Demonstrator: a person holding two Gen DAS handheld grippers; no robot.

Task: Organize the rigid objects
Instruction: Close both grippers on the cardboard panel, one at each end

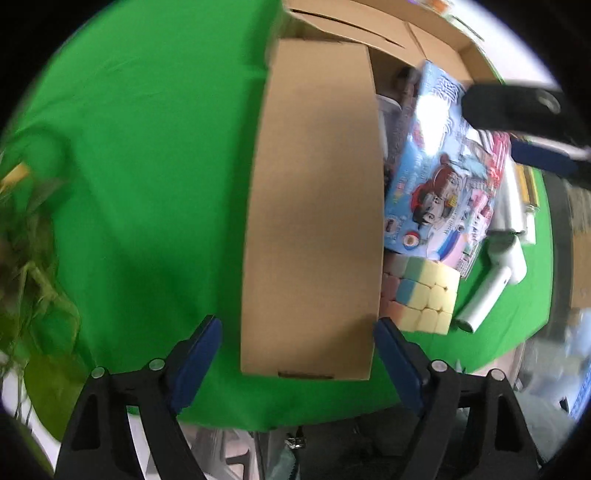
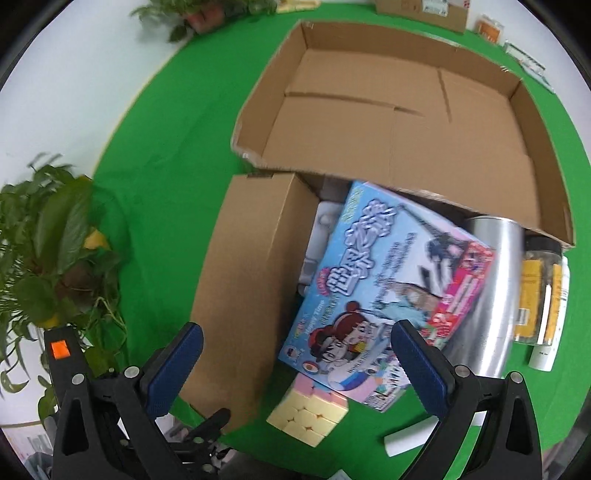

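A long closed brown carton (image 1: 310,206) lies on the green cloth, its near end between the fingers of my left gripper (image 1: 299,332). The jaws stand open; the right pad is at the carton's edge and the left pad stands clear of it. Beside the carton lie a colourful picture box (image 2: 376,280) and a pastel puzzle cube (image 2: 310,413). My right gripper (image 2: 295,343) hovers open above the carton, picture box and cube, holding nothing. A large open cardboard box (image 2: 406,122) stands empty behind them.
A silver cylinder (image 2: 491,295), a yellow-labelled jar (image 2: 535,288) and a white bottle (image 2: 550,332) lie at the right. A white handled device (image 1: 495,273) rests near the cube. Potted plants (image 2: 48,251) stand at the table's left edge. Small boxes (image 2: 421,11) sit at the back.
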